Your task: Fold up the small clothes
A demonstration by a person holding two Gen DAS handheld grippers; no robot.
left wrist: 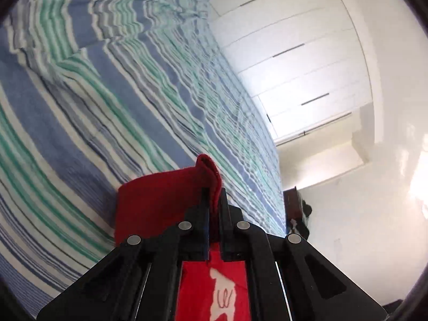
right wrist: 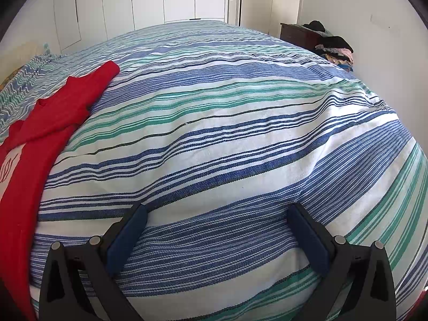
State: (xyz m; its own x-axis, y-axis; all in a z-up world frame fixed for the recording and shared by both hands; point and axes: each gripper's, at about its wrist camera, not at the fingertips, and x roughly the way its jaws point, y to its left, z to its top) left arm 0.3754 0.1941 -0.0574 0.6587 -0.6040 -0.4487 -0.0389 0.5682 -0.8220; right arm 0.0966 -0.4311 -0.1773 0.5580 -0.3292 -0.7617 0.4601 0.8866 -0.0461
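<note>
Left hand-held gripper (left wrist: 214,200) clamped on an edge of the red garment (left wrist: 160,203) – lifted off the striped bed (left wrist: 107,120), likely to start a fold. Right hand-held gripper (right wrist: 216,238) wide apart, empty (hovering over the bed) – garment well to its left.

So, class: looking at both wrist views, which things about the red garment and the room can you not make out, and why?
- Red garment: right wrist view, left edge cuts it off; whole shape unknown.
- White print: left wrist view, left gripper frame covers it; design unreadable.
- Gripped part: which hem or sleeve cannot be told.
- Clothes pile: too small to count items.
- Striped bedspread: blurred.
</note>
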